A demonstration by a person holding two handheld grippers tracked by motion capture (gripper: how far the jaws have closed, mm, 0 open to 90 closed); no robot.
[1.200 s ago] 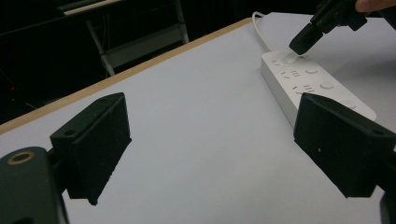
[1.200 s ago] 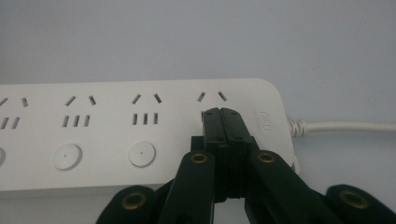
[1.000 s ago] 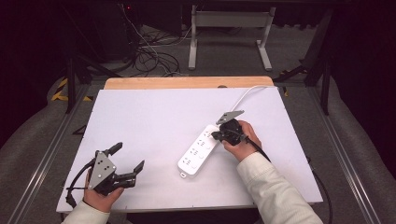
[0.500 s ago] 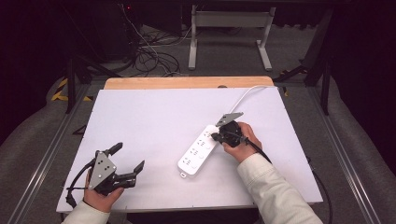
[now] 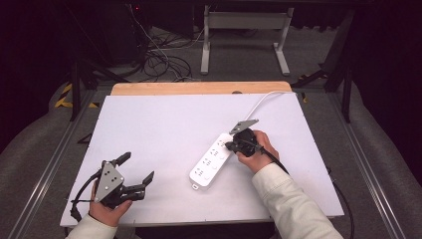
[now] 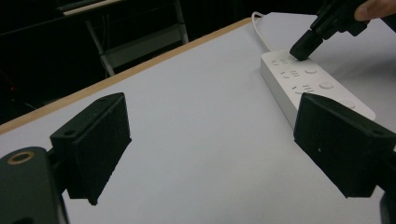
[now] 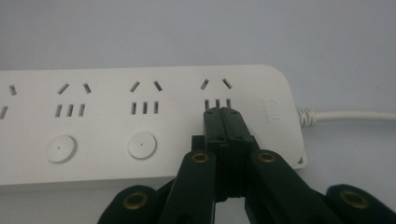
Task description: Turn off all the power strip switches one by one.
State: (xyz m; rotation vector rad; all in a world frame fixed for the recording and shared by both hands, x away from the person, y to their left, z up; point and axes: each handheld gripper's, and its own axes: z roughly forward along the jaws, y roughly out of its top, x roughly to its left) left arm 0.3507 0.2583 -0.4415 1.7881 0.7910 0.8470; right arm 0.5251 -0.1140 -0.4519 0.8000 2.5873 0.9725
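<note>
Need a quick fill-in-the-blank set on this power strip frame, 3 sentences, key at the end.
1. The right gripper has its jaws ____, tips pressed on the power strip.
2. The left gripper has its jaws ____ and holds nothing.
3. The right gripper's tips rest where the round button of the socket group nearest the strip's ____ would be.

Missing words: shut; open; cable

high overhead; gripper views share power strip [image 7: 140,121]
</note>
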